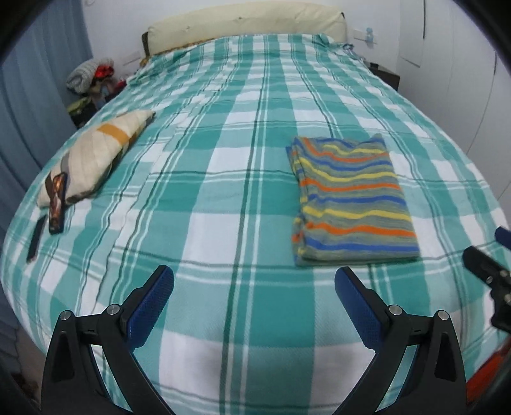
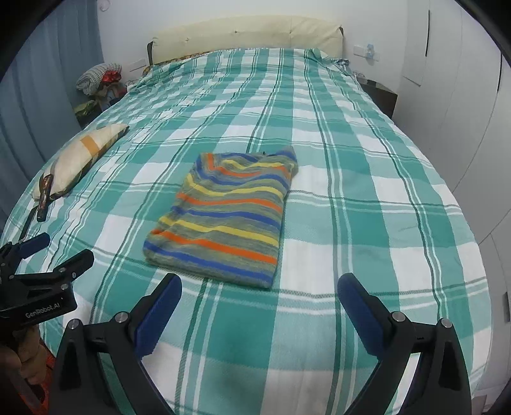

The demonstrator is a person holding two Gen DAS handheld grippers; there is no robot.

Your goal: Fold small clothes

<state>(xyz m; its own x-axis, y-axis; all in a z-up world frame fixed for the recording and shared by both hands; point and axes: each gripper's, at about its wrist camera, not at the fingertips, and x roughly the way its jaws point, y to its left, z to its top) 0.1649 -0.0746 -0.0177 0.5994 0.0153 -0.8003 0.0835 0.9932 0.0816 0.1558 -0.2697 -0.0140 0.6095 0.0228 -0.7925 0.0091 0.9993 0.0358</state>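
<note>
A small striped garment (image 1: pixel 351 201), grey-green with orange, yellow and blue bands, lies folded into a flat rectangle on the teal and white plaid bedspread (image 1: pixel 207 198). It also shows in the right wrist view (image 2: pixel 226 214). My left gripper (image 1: pixel 254 279) is open and empty, held above the bed just short and left of the garment. My right gripper (image 2: pixel 258 285) is open and empty, just short of the garment's near edge. The left gripper shows at the left edge of the right wrist view (image 2: pixel 60 252), and the right gripper at the right edge of the left wrist view (image 1: pixel 488 258).
A cream pillow (image 1: pixel 95 159) lies at the bed's left side with a phone (image 1: pixel 57 204) and a dark flat object (image 1: pixel 36 237) beside it. A padded headboard (image 1: pixel 246 25) stands at the far end. Piled clothes (image 1: pixel 91 76) and a curtain are left, white wardrobe doors (image 2: pixel 463 95) right.
</note>
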